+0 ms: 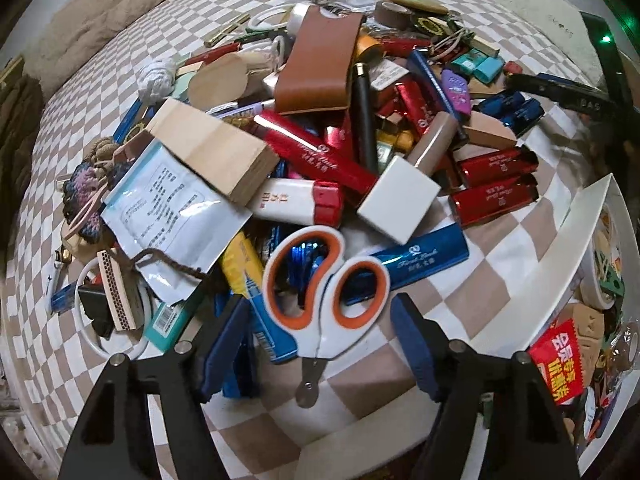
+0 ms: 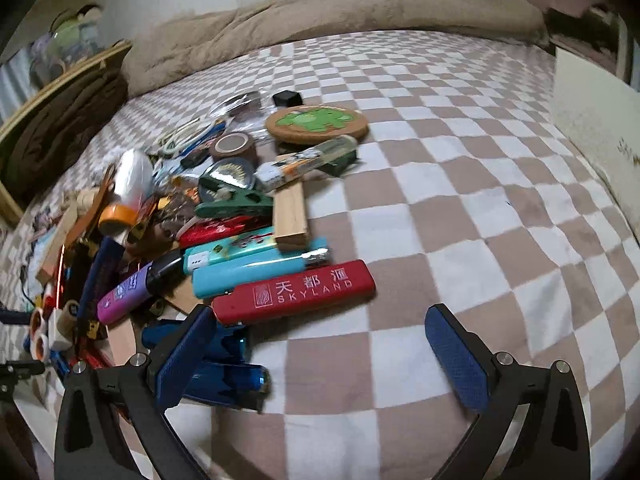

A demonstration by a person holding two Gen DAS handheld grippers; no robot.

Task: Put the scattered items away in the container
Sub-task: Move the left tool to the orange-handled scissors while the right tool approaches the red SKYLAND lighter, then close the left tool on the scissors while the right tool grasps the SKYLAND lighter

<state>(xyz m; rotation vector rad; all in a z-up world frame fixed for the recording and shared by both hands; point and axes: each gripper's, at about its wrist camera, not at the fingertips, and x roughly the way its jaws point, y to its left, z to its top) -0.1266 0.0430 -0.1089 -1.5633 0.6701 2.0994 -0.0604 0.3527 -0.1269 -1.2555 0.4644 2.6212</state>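
scissors [image 1: 320, 292] between left gripper [image 1: 320, 344] fingers (apart)

red lighter [image 2: 294, 292] printed "天都酒 SKYLAND", other print on the pile too small or blurred to read

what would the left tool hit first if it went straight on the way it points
Most likely the orange-and-white scissors, lying between the open left tool fingers just ahead; depth is hard to judge in this fisheye view.

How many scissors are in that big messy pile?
1. The scissors, with white and orange handles, lie at the near edge of the pile, right between the left tongs, which are open. More could be buried underneath.
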